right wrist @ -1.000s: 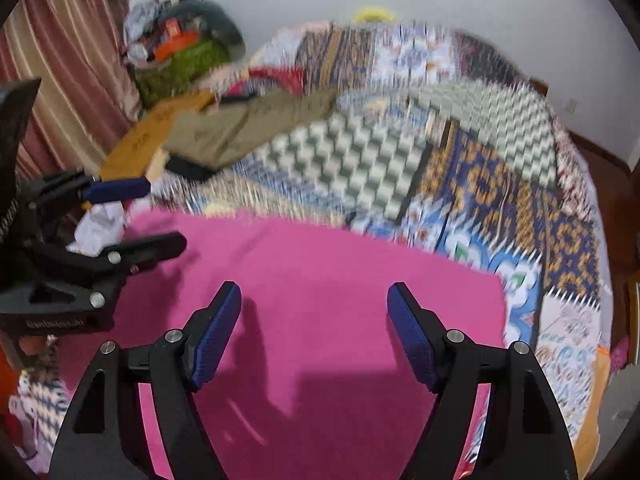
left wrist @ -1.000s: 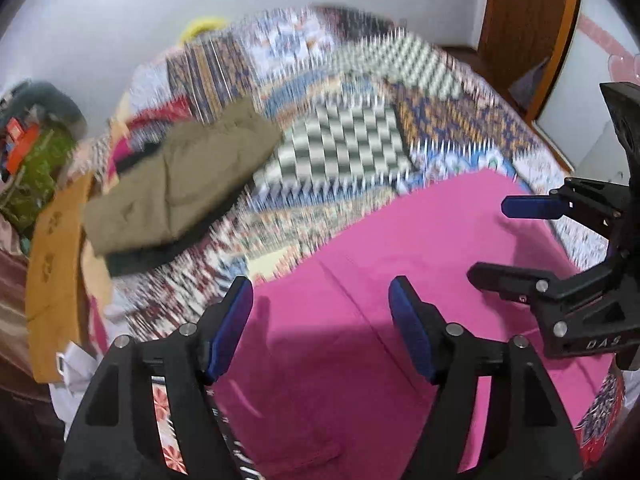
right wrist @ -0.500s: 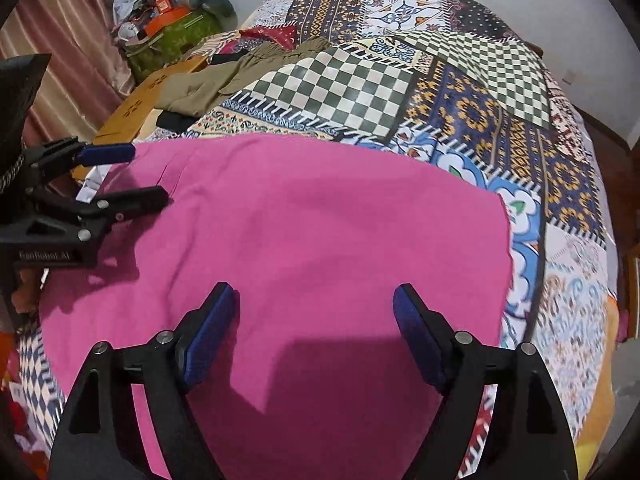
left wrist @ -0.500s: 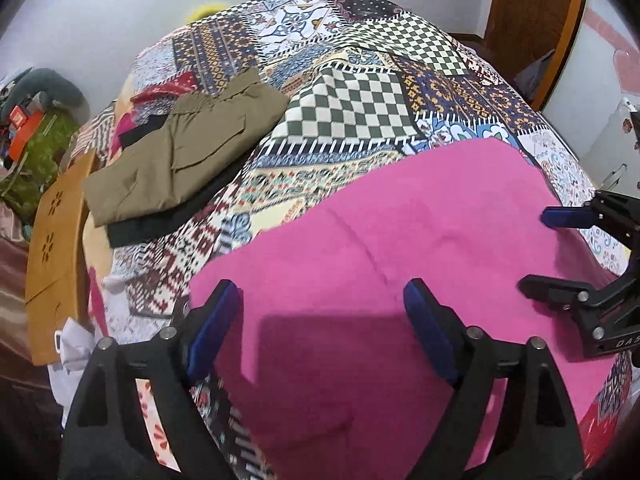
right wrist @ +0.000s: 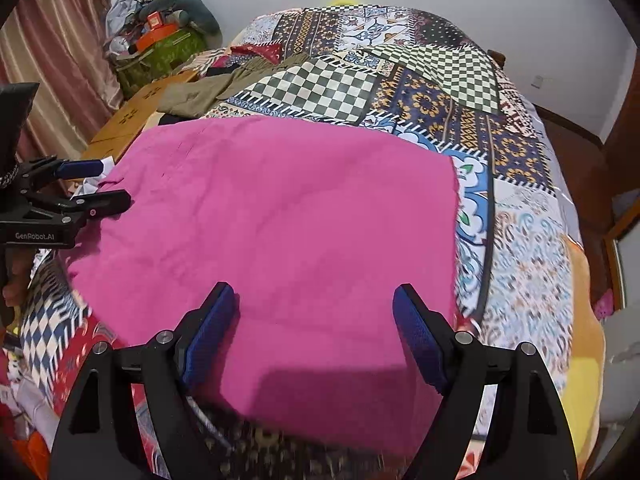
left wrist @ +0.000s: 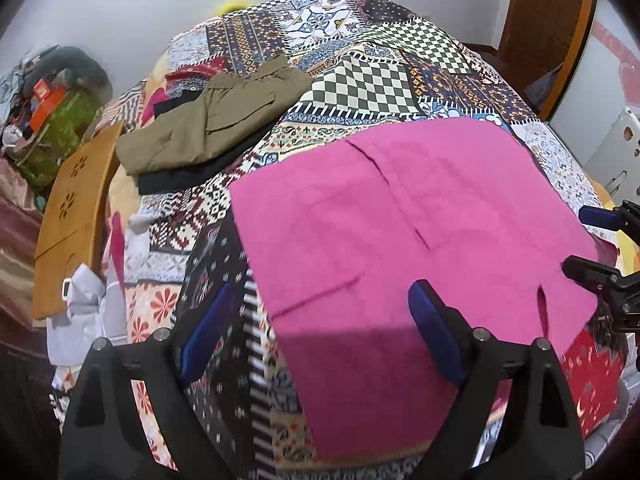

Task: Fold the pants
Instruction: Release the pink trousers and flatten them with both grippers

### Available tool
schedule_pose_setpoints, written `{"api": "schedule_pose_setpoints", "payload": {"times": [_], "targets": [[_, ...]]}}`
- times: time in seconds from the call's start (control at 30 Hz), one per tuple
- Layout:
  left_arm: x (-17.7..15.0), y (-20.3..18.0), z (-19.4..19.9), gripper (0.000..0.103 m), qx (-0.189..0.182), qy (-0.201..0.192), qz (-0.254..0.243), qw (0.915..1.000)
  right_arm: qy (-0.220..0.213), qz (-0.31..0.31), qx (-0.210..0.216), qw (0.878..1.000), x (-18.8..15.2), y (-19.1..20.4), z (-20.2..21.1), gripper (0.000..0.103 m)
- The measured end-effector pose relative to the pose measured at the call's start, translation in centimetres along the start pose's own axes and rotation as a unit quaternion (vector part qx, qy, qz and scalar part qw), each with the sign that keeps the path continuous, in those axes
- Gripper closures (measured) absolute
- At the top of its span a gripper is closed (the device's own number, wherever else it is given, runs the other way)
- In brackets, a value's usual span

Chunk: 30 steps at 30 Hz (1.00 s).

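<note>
Pink pants (left wrist: pixel 400 220) lie flat on the bed (left wrist: pixel 360 80). Both grippers, left (left wrist: pixel 316 328) and right (right wrist: pixel 316 332), hover with jaws wide; only the left view shows the pants' seams.

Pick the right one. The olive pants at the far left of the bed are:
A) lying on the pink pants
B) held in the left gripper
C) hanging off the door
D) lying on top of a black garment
D: the olive pants lie folded on a black garment, apart from the pink pants.
</note>
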State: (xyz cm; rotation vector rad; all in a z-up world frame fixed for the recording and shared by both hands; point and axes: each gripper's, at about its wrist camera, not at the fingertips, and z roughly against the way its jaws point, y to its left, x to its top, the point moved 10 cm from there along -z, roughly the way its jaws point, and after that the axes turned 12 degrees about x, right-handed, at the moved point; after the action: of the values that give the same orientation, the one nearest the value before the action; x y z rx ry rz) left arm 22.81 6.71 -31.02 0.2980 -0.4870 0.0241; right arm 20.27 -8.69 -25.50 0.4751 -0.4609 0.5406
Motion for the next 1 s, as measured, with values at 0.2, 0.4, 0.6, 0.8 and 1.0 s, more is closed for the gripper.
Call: {"api": "schedule_pose_setpoints", "payload": {"times": [0.2,0.4,0.6,0.8,1.0], "targets": [[-1.3,1.5,2.1,0.013,0.015,-0.005,0.026,0.9995,-0.002,0.019,-0.014,1.000,-1.1,0.8,1.6,0.024],[-2.8,2.7,3.8,0.015,-0.052,0.024,0.102,0.9931,-0.035,0.042,-0.001,0.998,-0.1,2.9,3.3,0.024],[-4.4,1.5,4.5,0.015,-0.113,0.062,0.156,0.9793,-0.061,0.072,0.006,0.995,1.8,5.9,3.1,0.024],[-6.3,-0.4,4.9,0.015,-0.176,0.115,0.198,0.9575,-0.024,0.072,0.006,0.997,0.7,6.3,-0.4,0.024],[-6.1,-1.9,5.8,0.015,-0.236,0.132,0.233,0.9340,-0.017,0.032,0.047,0.998,-0.3,5.7,-0.9,0.024]]}}
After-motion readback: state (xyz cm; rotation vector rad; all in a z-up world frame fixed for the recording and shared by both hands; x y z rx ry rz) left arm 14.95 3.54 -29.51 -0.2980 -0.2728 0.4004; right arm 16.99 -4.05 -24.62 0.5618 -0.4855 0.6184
